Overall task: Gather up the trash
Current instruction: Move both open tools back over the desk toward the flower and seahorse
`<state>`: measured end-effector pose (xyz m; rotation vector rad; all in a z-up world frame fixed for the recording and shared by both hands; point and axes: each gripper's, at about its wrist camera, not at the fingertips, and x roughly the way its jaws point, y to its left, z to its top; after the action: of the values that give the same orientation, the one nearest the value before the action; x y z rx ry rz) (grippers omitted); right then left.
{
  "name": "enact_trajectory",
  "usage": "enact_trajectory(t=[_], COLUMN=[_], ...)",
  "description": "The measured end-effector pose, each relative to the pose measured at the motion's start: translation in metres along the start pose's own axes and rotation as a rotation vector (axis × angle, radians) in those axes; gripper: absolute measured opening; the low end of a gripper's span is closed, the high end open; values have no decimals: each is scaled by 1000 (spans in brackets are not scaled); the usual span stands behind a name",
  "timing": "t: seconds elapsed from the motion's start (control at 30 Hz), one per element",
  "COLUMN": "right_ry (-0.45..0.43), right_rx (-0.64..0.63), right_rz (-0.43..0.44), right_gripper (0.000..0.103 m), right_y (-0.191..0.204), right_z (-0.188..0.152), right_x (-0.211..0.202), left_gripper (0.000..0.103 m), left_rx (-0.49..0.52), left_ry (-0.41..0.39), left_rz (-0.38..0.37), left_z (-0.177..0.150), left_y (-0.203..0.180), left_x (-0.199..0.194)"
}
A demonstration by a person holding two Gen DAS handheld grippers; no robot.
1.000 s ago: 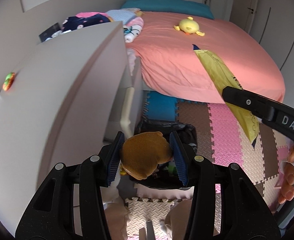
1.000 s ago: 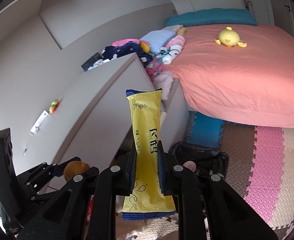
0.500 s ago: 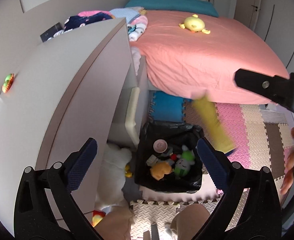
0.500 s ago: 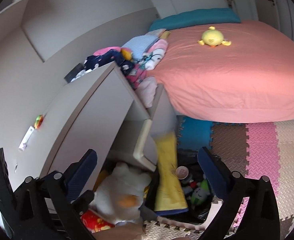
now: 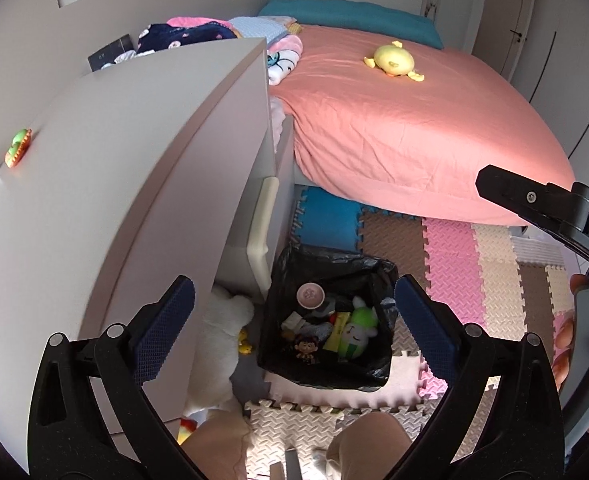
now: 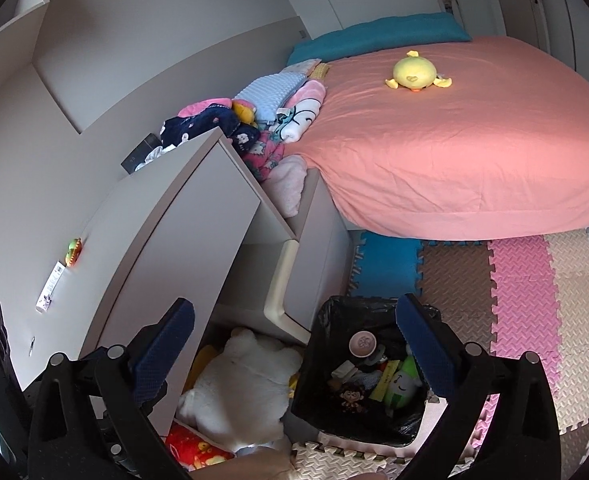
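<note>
tilting down over the bin (image 5: 326, 376), both grippers' jaws wide (nothing held).

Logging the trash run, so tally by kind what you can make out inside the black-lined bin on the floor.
In the bin:
Pink round cup: 1
Green and white soft toy: 1
Yellow wrapper: 1
Small brown figure: 1
Total: 4 clear items; the other scraps are too small to tell.

We see the yellow wrapper (image 5: 335, 332) mostly buried among bin (image 5: 282, 276) contents; white plush (image 6: 238, 384) partly hidden behind the pad.
</note>
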<state>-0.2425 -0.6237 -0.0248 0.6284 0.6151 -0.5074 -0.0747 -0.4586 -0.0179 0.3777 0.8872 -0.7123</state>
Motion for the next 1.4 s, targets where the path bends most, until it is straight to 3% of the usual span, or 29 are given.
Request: enact_trajectory(t=[0.6,0.93,1.4], right_ry=[-5,3,61], right_rx=[-91,-194,-320], right_rz=[40,99,178], right_gripper=[100,100,100], right_y=[60,124,224], right_z=[5,9,4], right_x=[-1,5,37], left_gripper=[97,97,97], left_rx=[-24,-87,-199], left_ry=[-69,-114,-108], left_rz=[27,84,164], left_z=[11,18,10], left_y=[42,98,200], left_x=[-35,-60,-69])
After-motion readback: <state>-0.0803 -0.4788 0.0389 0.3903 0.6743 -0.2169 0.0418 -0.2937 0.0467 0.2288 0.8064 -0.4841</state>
